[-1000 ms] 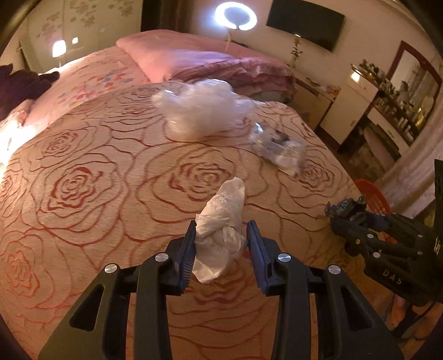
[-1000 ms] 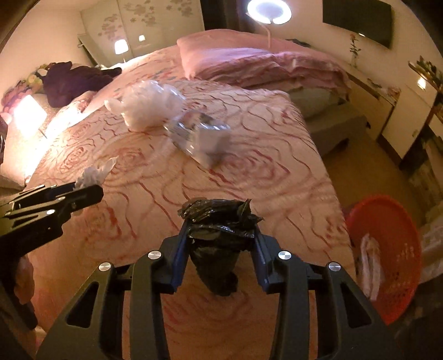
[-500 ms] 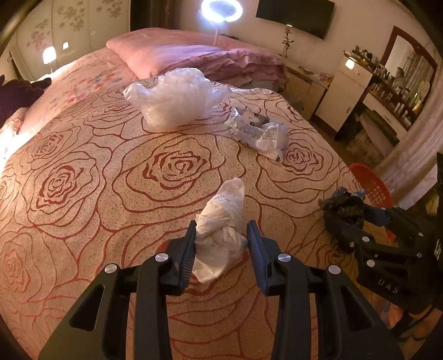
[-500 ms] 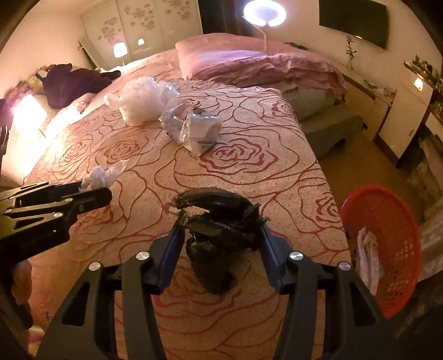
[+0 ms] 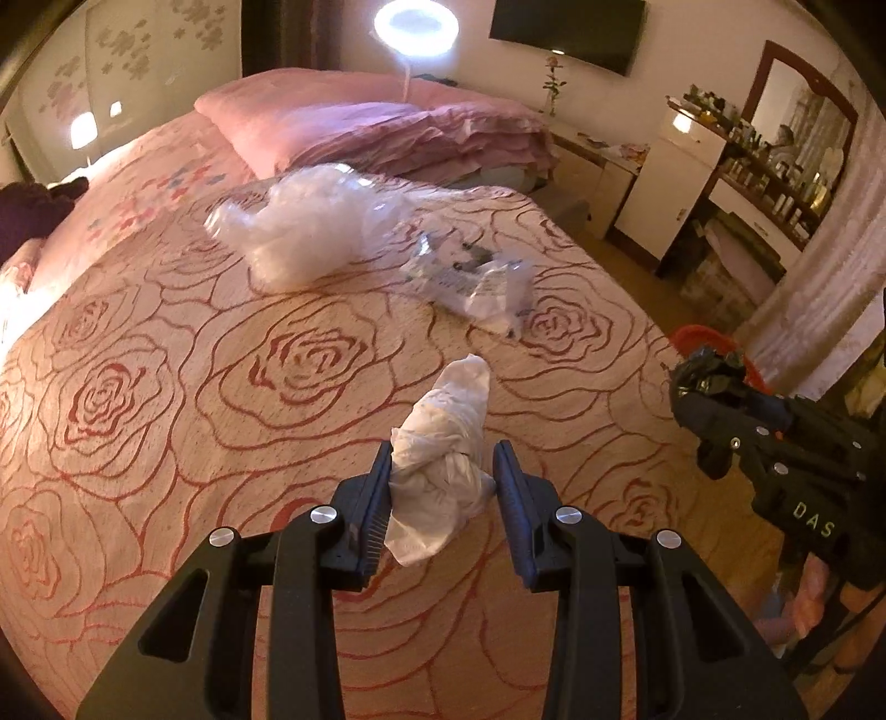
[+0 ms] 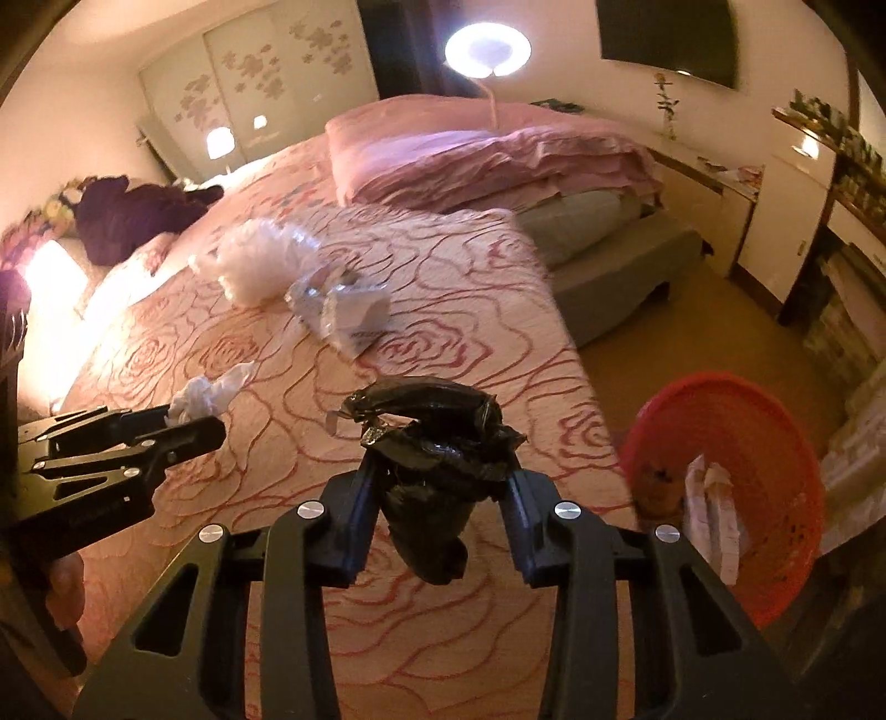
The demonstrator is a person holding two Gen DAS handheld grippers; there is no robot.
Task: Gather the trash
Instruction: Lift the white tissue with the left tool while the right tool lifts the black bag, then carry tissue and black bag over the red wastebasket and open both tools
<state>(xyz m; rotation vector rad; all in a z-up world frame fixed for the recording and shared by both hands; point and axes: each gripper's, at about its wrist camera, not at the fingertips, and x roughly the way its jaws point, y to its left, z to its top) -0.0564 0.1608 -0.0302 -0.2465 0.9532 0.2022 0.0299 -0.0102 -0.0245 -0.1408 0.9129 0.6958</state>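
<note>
- Left gripper (image 5: 441,487): my left tool, clamped on a crumpled white plastic wad (image 5: 443,459), held above the rose-patterned bedspread (image 5: 166,387).
- Right gripper (image 6: 441,498): my right tool, closed on a crumpled black plastic bag (image 6: 437,443) whose lower end hangs between the fingers.
- Red basket (image 6: 775,443): on the floor just beside the bed's near corner, to the right of my right tool; pale scraps lie inside it.
- Clear plastic bag (image 5: 310,227): loose on the bedspread, far side, near the folded pink quilt (image 5: 387,133).
- Printed wrapper (image 5: 470,277): lying on the bedspread just right of the clear bag.
- Ring lamp (image 5: 415,25): lit, behind the quilt.
</note>
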